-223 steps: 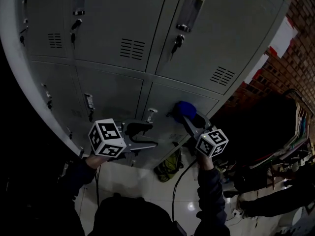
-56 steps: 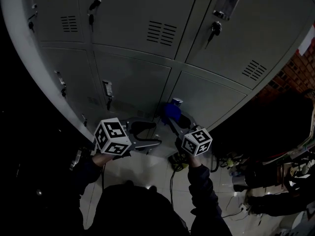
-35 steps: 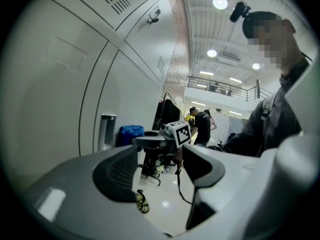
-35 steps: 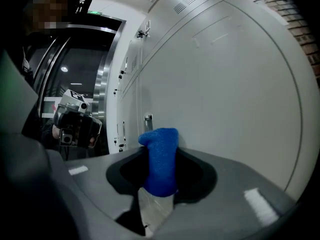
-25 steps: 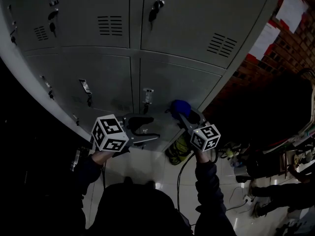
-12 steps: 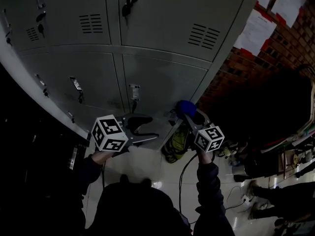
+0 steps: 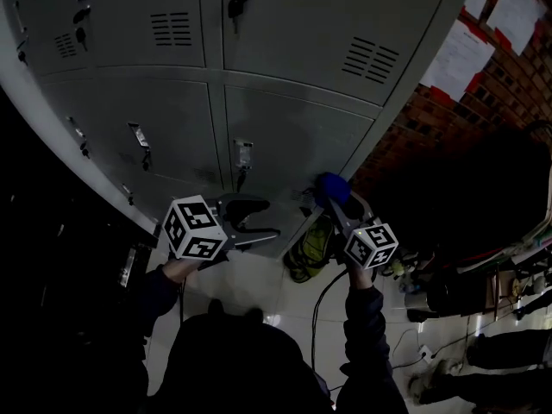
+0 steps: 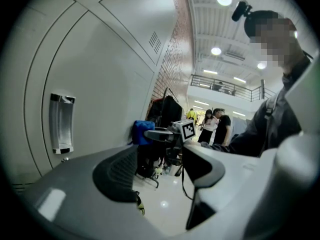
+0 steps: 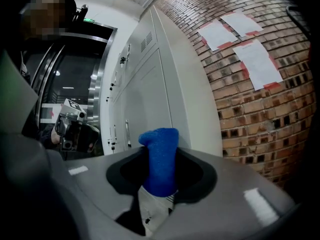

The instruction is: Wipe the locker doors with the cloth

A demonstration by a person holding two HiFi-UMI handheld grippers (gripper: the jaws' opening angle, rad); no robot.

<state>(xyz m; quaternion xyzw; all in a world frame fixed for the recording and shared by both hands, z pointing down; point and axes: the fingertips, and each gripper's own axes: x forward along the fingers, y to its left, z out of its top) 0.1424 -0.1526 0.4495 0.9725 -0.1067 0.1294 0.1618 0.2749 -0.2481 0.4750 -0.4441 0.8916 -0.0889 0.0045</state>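
Clamped the blue cloth (image 9: 160,156) in the right gripper (image 9: 161,171) near the lower locker door (image 7: 297,136) — held the left gripper (image 8: 159,170) open, empty. Probably between wipes; next, needed pressing onto the door.

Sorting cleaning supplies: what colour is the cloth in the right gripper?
Blue; the cloth shows best in the right gripper view.

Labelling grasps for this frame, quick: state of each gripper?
Left gripper: open, nothing between the jaws.
Right gripper: closed, holding the blue cloth.
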